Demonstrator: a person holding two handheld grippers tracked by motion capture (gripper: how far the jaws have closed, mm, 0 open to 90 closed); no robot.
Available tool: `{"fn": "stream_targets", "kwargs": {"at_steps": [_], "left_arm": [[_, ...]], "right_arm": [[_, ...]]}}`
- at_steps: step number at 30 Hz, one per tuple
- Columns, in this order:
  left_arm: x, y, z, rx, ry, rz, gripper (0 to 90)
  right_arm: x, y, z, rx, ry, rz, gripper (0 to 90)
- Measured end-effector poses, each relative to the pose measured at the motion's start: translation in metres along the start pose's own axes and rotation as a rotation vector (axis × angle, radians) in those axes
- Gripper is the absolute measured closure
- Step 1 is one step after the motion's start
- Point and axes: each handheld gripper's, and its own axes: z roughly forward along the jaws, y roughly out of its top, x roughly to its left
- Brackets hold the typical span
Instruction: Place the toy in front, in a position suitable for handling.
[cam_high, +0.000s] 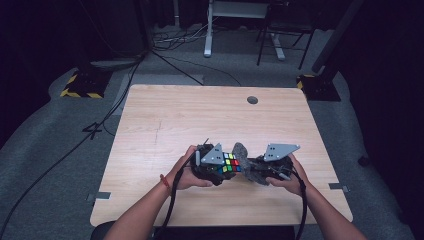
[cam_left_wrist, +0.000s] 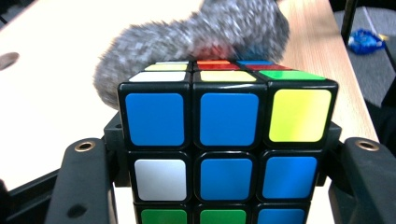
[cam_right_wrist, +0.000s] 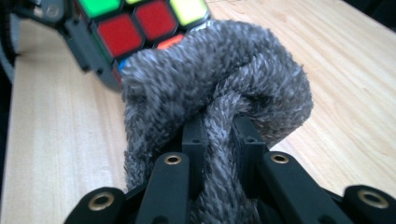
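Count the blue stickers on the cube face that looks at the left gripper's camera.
5 on the Rubik's cube as far as shown: two at the top row's left and middle, two at the middle row's centre and right, one at bottom right. The bottom row is partly cut off.

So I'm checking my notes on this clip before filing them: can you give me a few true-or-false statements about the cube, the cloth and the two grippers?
1. The left gripper is clamped on a colour puzzle cube. True.
2. The right gripper holds a yellow sponge. False: its jaws pinch a grey fuzzy cloth.
3. The cloth touches the cube. True: it rests against the cube's far side.
4. The cube lies alone on the wooden table. False: it is held between the jaws.
5. The cube face towards the left gripper's camera is mostly red. False: mostly blue.
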Motion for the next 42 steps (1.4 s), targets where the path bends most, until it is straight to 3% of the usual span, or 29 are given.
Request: {"fn": "stream_targets", "kwargs": {"at_steps": [5, 7, 15, 19, 21, 23, 27, 31, 33, 36, 42], "left_arm": [[0.000, 0.001, -0.005, -0.043, -0.001, -0.010, 33.8], [0.000, 0.001, -0.003, -0.030, 0.005, -0.001, 33.8], [-0.002, -0.001, 0.005, 0.024, 0.010, 0.002, 33.8], [-0.005, -0.001, 0.013, 0.052, -0.004, 0.021, 33.9], [-0.007, 0.001, 0.013, 0.036, -0.003, 0.029, 33.8], [-0.007, 0.002, 0.010, 0.023, 0.000, 0.026, 33.9], [-0.004, 0.001, 0.004, -0.028, 0.001, 0.007, 33.9], [-0.004, 0.002, 0.003, -0.049, -0.004, 0.005, 33.8], [-0.005, 0.002, 0.004, -0.039, 0.002, 0.015, 33.9], [-0.003, 0.000, 0.003, -0.052, -0.014, -0.004, 33.8], [-0.002, -0.002, 0.004, -0.033, -0.016, 0.008, 33.5]], "right_arm": [[0.001, -0.002, 0.004, 0.003, 0.021, 0.012, 78.9], [0.001, -0.001, 0.004, -0.011, 0.026, 0.016, 78.9], [0.009, 0.009, -0.008, -0.066, -0.043, -0.026, 79.1], [0.009, 0.011, -0.012, -0.104, -0.026, -0.019, 79.1], [0.011, 0.012, -0.010, -0.081, -0.048, -0.039, 79.1], [0.007, 0.009, -0.008, -0.062, -0.075, -0.027, 79.2], [-0.003, 0.001, -0.004, -0.032, -0.062, 0.031, 79.3], [0.000, -0.001, 0.005, 0.008, -0.014, 0.022, 79.2], [0.002, 0.000, 0.006, -0.012, 0.015, 0.024, 79.2], [0.003, 0.000, 0.002, -0.054, 0.040, 0.037, 79.2], [0.003, 0.002, -0.003, -0.101, 0.052, 0.045, 79.3]]}}
